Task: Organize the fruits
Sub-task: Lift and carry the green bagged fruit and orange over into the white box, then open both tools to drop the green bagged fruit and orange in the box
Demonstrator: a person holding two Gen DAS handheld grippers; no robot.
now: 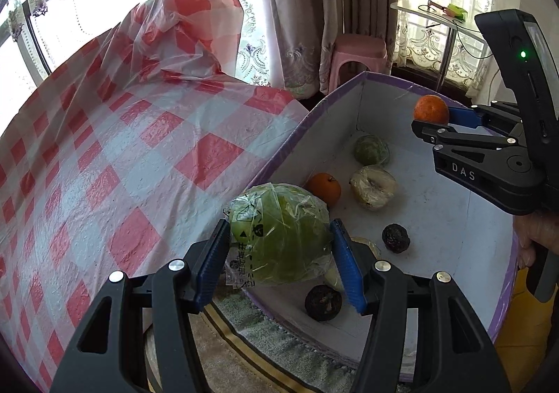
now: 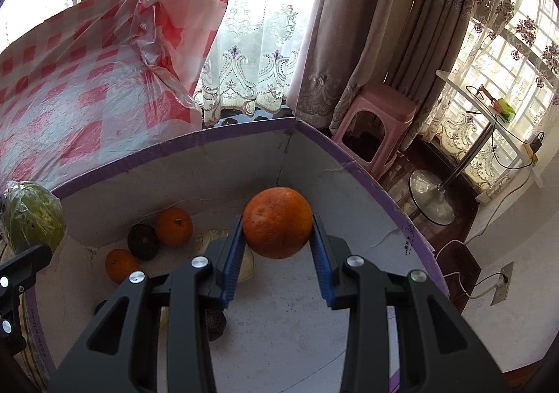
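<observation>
**Both hands carry fruit over the box**

My left gripper (image 1: 281, 255) has its fingers (image 1: 213, 263) clenched on a green fruit (image 1: 279, 235) wrapped in plastic. I hold it just above the near rim of the box (image 1: 363, 102), I think so that it clears the wall before it goes in. My right gripper (image 2: 277, 260) is grasping an orange (image 2: 277, 222) by its two sides, in the air over the middle of the box, ready to be lowered.

Inside the box lie two smaller oranges (image 2: 173, 226), a dark round fruit (image 2: 143, 241), another green fruit (image 1: 371, 149), and a cut pale one (image 1: 373, 186). The box stands beside the tabletop (image 1: 104, 155) with a checked cover.
</observation>
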